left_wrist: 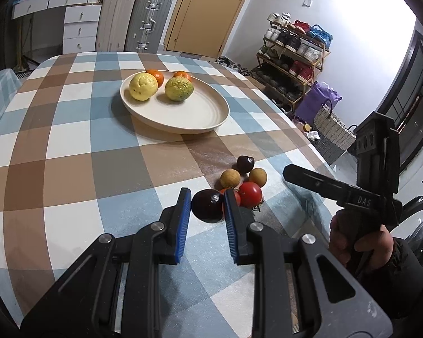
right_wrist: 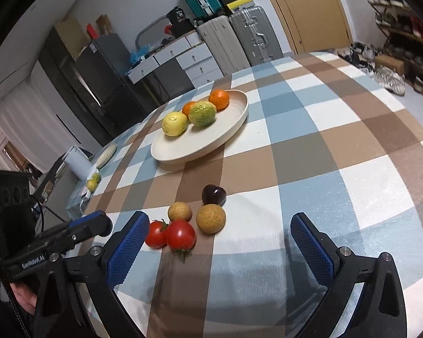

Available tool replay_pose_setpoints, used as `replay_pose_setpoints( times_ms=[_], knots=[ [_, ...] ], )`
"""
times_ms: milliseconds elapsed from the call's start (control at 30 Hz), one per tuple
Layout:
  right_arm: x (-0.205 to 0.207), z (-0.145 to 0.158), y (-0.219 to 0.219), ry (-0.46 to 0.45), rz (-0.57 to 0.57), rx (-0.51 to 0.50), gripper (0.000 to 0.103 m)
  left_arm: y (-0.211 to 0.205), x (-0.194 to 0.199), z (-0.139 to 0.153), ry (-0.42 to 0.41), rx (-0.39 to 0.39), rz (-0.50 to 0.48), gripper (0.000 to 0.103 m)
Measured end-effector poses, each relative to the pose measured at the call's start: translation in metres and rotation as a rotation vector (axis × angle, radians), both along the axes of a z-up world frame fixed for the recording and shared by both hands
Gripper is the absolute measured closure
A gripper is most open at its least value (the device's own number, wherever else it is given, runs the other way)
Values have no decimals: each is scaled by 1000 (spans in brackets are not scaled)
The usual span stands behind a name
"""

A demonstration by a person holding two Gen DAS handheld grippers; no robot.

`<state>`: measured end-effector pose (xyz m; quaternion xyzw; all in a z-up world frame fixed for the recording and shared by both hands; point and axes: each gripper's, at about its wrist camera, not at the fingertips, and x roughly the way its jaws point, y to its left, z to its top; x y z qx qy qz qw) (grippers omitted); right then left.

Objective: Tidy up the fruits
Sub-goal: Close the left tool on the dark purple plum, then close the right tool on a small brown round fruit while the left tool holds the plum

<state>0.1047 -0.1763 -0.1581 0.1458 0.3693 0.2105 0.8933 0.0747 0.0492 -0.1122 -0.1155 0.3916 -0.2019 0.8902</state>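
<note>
My left gripper (left_wrist: 206,208) pinches a dark purple round fruit (left_wrist: 207,205). My right gripper (right_wrist: 220,236) is spread wide, empty, near two red tomatoes (right_wrist: 180,234) on the checked tablecloth (right_wrist: 324,140).

Ahead of the hand-held gripper, beyond the worktop's (left_wrist: 70,129) checked blue, brown and white cloth, a tan wooden door (left_wrist: 208,14) stood in a pale wall. Left of it stood two upright suitcases (left_wrist: 135,19) and a white chest of drawers (left_wrist: 79,28). To the right a shoe rack (left_wrist: 293,56) held many shoes, near a bright window glare (left_wrist: 375,28).
</note>
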Motion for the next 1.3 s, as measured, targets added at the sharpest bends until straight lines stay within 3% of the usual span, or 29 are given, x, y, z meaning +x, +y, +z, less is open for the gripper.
replay_pose_setpoints(
  times_ms=[167,400,500,533,700,767,1000,1300],
  knots=[
    [8,-4,9,26,26,-11,15,2,4,-5,11,-7,0,82],
    [15,-7,17,46,67,8,25,7,8,-4,7,-4,14,82],
    [19,-9,21,63,87,-1,43,9,9,-5,8,-6,21,82],
    [20,-8,23,62,85,-15,54,10,10,-5,9,-6,23,82],
    [23,-13,24,78,72,-36,63,13,11,-5,9,-3,33,82],
    [26,-18,21,103,70,-21,75,14,12,-5,9,-3,38,82],
    [23,-10,11,64,52,25,76,13,22,0,-1,11,40,82],
    [30,22,0,-39,70,57,76,10,68,16,-36,25,33,82]
  ],
)
